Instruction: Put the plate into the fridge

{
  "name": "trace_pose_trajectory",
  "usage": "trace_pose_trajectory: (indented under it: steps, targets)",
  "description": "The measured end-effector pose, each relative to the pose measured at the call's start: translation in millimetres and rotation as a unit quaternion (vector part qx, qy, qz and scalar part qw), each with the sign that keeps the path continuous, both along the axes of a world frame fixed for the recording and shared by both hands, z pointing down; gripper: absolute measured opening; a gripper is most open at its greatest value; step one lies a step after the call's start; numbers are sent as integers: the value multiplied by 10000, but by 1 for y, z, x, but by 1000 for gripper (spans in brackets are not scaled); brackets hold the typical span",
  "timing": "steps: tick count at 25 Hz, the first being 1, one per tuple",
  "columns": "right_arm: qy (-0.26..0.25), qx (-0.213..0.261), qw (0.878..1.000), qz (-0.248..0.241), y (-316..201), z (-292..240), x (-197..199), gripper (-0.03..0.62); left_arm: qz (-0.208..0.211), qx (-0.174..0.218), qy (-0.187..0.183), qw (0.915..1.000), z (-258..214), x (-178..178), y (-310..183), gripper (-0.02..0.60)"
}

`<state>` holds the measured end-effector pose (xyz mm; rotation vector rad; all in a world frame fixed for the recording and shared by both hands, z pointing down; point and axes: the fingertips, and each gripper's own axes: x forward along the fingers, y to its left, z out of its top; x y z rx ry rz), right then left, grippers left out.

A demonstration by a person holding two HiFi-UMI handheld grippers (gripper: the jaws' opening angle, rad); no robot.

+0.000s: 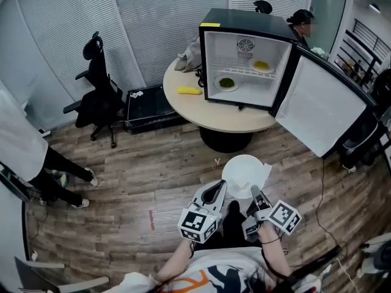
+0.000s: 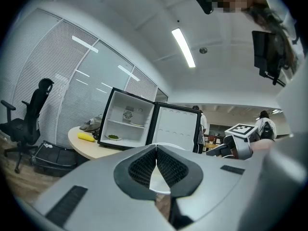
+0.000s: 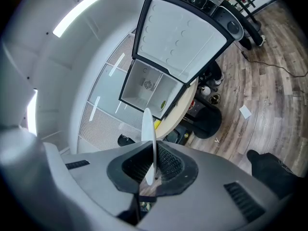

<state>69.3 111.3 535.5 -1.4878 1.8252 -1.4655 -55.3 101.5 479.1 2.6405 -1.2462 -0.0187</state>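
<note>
The right claw point(image 1: 255, 195) is clenching the rim of the round white plate point(image 1: 243, 174), which is showing edge-on between its ribbed black pads point(image 3: 168, 163). The plate is hanging over the wood floor point(image 1: 122, 188), well short of the fridge point(image 1: 244, 60). The left claw point(image 1: 215, 191) is sitting clenched and empty just beside the plate, and both are pointing toward the fridge. The fridge is standing on the round tabletop point(image 1: 183, 105) with its door point(image 1: 321, 105) open. A dish of green food point(image 1: 226, 83) is lying on the fridge's floor, and a dish of yellow food point(image 1: 261, 66) is sitting on its wire shelf point(image 1: 244, 72).
</note>
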Motion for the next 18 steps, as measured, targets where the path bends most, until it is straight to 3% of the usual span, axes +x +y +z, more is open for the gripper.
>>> trace_pose_trajectory:
  steps: [9, 18]
  targets:
    - [478, 205, 9984, -211, -40, 0, 4, 25, -167, -3, -29, 9999, 2, 0, -37, 11]
    - [618, 205, 9974, -315, -113, 9, 37, 25, -211, -52, -102, 9997, 8, 31, -110, 11]
